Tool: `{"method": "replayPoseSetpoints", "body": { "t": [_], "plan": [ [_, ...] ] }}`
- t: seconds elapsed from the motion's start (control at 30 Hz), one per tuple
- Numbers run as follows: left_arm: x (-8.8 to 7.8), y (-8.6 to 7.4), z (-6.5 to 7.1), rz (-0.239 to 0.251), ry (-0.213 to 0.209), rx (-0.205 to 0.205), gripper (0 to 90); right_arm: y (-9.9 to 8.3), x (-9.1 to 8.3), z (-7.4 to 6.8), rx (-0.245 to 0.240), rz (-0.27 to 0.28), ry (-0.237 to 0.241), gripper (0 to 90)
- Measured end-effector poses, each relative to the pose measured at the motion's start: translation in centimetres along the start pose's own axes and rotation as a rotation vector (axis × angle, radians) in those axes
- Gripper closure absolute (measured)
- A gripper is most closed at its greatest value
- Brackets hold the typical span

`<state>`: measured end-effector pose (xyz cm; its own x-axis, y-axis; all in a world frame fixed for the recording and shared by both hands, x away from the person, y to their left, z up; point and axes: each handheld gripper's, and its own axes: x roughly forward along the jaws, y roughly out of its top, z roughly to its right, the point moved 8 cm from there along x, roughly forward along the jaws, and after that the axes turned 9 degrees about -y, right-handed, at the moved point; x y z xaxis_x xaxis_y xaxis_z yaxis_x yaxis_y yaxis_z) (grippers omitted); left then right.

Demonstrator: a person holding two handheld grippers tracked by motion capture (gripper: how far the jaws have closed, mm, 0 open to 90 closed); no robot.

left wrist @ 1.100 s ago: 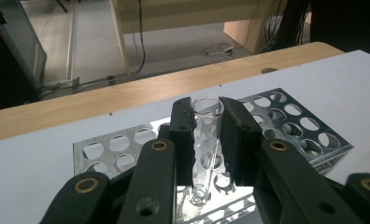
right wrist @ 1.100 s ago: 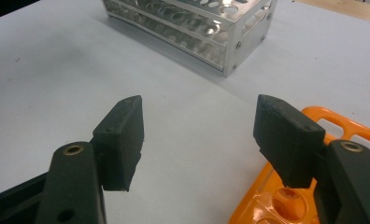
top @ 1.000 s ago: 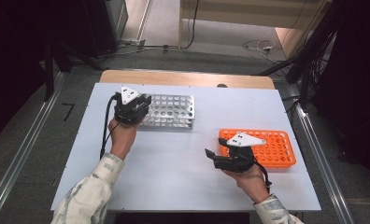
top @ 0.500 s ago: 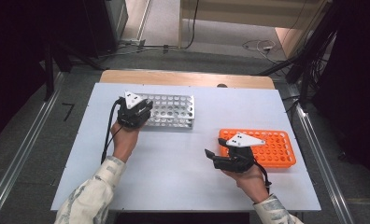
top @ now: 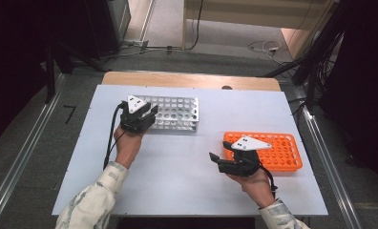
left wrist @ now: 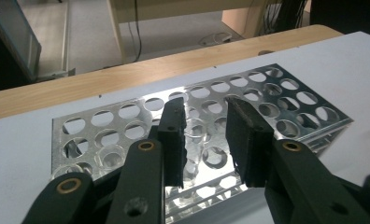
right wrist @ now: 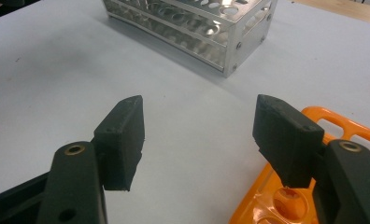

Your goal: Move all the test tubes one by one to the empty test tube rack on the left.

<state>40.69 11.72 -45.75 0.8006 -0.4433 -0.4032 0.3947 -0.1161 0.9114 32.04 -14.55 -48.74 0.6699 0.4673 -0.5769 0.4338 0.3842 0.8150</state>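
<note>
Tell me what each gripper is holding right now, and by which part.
Nothing is held. The left gripper is open, its jaws above the metal rack. The right gripper is open beside the orange rack.

The shiny silver perforated metal rack looks like polished sheet steel, its holed top mirror-bright and throwing glare. The orange holed tray reads as smooth moulded plastic with a slight gloss. The pale, matt white tabletop is smooth and even, edged at the far side by a strip of light bare wood. Each black hand-held gripper has matt, faintly grainy jaws with brass-coloured rivets. The patterned sleeve is soft cloth.
</note>
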Motion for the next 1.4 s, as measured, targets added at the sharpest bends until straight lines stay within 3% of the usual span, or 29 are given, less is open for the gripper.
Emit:
{"method": "replayPoseSetpoints", "body": {
  "t": [0.1,0.27,0.37,0.5,0.73,1.4],
  "plan": [
    [-0.5,0.0,0.9,-0.005,-0.015,-0.012,59.6,0.0,-0.1,0.0,0.004,0.001,0.002,32.7],
    [-1.5,-0.7,2.2,0.001,-0.039,-0.072,31.5,0.1,-0.3,0.1,0.004,0.005,-0.003,32.7],
    [-1.9,-1.3,2.6,0.016,-0.044,-0.09,25.5,-0.2,-0.8,0.4,0.006,0.008,-0.009,32.7],
    [-2.4,-2.5,2.7,0.036,-0.035,-0.101,23.3,-0.5,-1.7,1.3,0.022,0.016,-0.024,32.7],
    [-2.4,-3.9,2.5,0.002,-0.04,-0.113,22.1,-1.2,-3.2,2.8,0.045,0.03,-0.054,32.7],
    [-2.3,-4.2,2.9,-0.005,-0.046,-0.093,21.6,-4.0,-6.6,8.2,0.118,0.041,-0.203,34.4]
  ]
}}
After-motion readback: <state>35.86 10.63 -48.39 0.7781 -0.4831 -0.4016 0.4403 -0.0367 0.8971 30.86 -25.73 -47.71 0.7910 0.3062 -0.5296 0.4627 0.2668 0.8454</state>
